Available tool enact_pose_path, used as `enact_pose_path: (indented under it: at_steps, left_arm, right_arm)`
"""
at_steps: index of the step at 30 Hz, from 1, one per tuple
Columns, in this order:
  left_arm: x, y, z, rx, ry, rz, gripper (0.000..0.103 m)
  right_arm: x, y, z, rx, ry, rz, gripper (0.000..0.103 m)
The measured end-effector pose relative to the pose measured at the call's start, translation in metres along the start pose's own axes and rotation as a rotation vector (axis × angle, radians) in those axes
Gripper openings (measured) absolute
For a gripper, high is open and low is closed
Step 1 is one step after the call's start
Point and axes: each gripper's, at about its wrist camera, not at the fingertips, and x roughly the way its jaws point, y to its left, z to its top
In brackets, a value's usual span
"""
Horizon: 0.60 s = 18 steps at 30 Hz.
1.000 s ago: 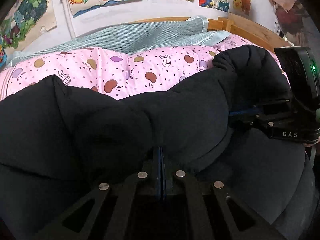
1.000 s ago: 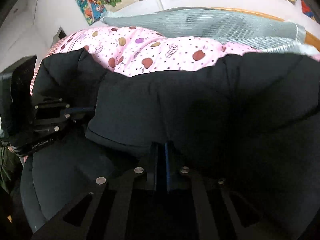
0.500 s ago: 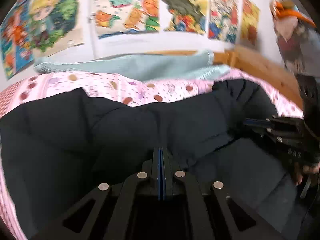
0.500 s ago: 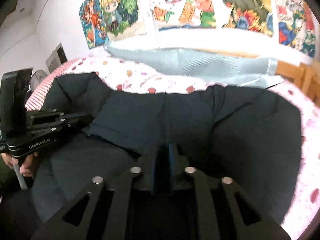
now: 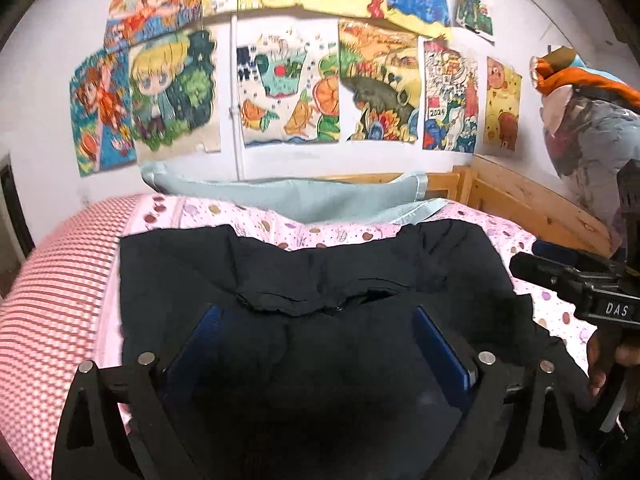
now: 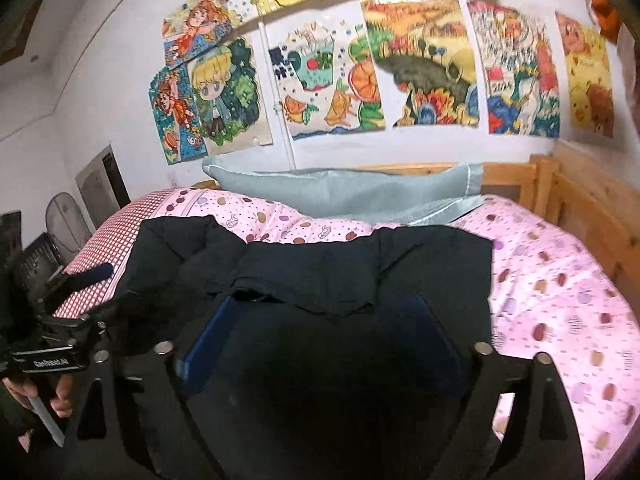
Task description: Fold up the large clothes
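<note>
A large black padded garment (image 5: 304, 280) lies on the pink bed, with a folded layer across its far half; it also shows in the right wrist view (image 6: 320, 276). My left gripper (image 5: 316, 316) is open and empty above the garment's near part, its blue pads (image 5: 440, 344) spread wide. My right gripper (image 6: 324, 316) is open and empty over the same garment. The right gripper shows at the right of the left wrist view (image 5: 524, 262), and the left gripper shows at the left of the right wrist view (image 6: 100, 272).
The bed has a pink spotted sheet (image 6: 560, 272) and a red checked edge (image 5: 52, 300). A pale blue blanket (image 5: 304, 196) lies at the head. A wooden bed frame (image 5: 532, 208) runs along the right. Posters (image 5: 288, 92) cover the wall.
Both grippers have opened and let go of the black garment's edge, then pulled back and up. The folded layer now lies flat on the garment.
</note>
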Motion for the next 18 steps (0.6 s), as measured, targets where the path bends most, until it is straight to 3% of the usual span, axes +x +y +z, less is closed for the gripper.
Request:
enact_pose_path:
  at_steps: [5,11,18]
  left_arm:
    - [-0.044,-0.005,-0.001,-0.018,-0.050,0.016,0.099]
    - [-0.092,-0.006,-0.006,-0.102,-0.089,-0.019,0.103]
    - [-0.123,-0.001,-0.025,-0.216,-0.069,-0.059,0.103]
  right_arm:
    - [-0.040,0.012,-0.002,-0.041,-0.045,-0.031,0.101]
    - [-0.086,0.026,-0.011,-0.089,-0.085,-0.044,0.101]
    - [-0.131,0.042,-0.028,-0.137,-0.110,-0.034,0.101]
